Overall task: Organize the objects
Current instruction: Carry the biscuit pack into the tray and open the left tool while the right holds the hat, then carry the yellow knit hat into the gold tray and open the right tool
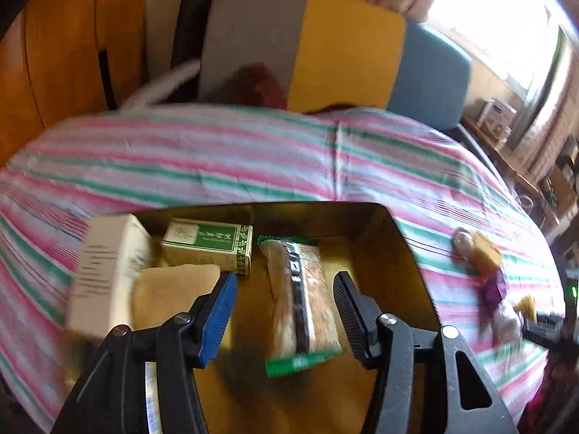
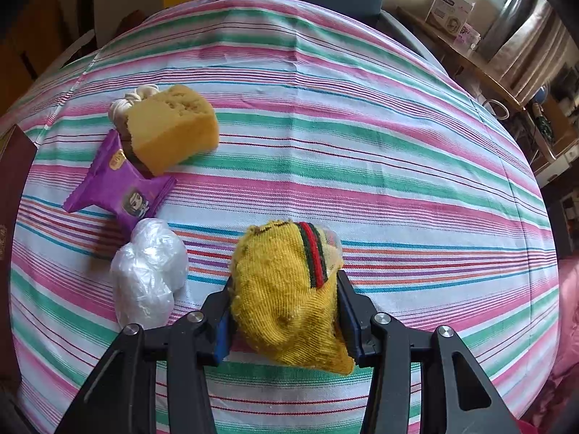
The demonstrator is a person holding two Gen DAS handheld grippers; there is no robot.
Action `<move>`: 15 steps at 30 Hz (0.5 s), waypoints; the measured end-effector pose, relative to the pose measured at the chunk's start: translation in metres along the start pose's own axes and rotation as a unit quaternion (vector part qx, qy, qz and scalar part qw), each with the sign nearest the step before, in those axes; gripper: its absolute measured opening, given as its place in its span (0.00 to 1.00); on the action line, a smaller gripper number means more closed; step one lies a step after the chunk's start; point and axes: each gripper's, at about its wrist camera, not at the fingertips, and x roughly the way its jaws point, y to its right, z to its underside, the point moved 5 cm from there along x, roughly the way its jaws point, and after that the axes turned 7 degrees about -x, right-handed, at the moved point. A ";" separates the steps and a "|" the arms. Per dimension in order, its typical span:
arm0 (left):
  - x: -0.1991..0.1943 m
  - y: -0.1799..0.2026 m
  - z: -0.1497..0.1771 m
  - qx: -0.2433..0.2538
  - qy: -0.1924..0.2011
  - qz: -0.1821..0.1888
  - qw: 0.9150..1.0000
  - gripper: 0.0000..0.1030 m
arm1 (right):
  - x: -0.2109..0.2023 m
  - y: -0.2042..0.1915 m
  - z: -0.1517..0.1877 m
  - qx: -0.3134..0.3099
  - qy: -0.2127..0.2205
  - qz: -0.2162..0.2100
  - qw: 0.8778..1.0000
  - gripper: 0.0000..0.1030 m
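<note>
The left hand-held gripper [image 1: 284,302] points steeply down into a shallow box [image 1: 383,253] with a dark rim and a yellowish-brown floor. Its jaws stand apart and released; one pad is blue and ribbed, the other black and ribbed. Between the jaws, but not touched by them, lies a long snack bar [image 1: 302,300] in a clear, crinkled wrapper with green ends and a dark strip along it. To the left of this gripper a flat beige pad [image 1: 170,296] rests on the box floor. Ahead of the pad lies a small green and cream carton [image 1: 208,244], and a tall white carton [image 1: 105,271] leans at the far left; this part is blurred.

The right hand-held gripper [image 2: 284,311] also points steeply down, over the counter [image 2: 362,126], which is covered by a cloth with pink, green and white stripes. It is clenched on a yellow knitted sock [image 2: 286,296], rolled into a soft lump, with a red and green band. Just left of this gripper lies a crumpled clear plastic bag [image 2: 148,275]. Further ahead on the left lies a purple snack packet [image 2: 119,188], and beyond it, touching it, a porous yellow sponge [image 2: 172,128] with a bundle of white cord [image 2: 126,103] behind.
</note>
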 end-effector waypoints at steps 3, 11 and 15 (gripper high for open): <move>-0.031 0.005 0.014 0.033 0.032 0.001 0.999 0.55 | 0.000 0.000 0.000 -0.002 0.001 0.001 1.000 0.47; -0.079 -0.001 0.050 0.057 0.063 -0.008 0.996 0.55 | -0.001 -0.002 0.001 -0.003 0.003 0.005 1.000 0.47; -0.091 -0.008 0.059 0.064 0.070 -0.019 0.995 0.55 | -0.001 -0.002 0.000 -0.007 0.006 0.009 1.000 0.47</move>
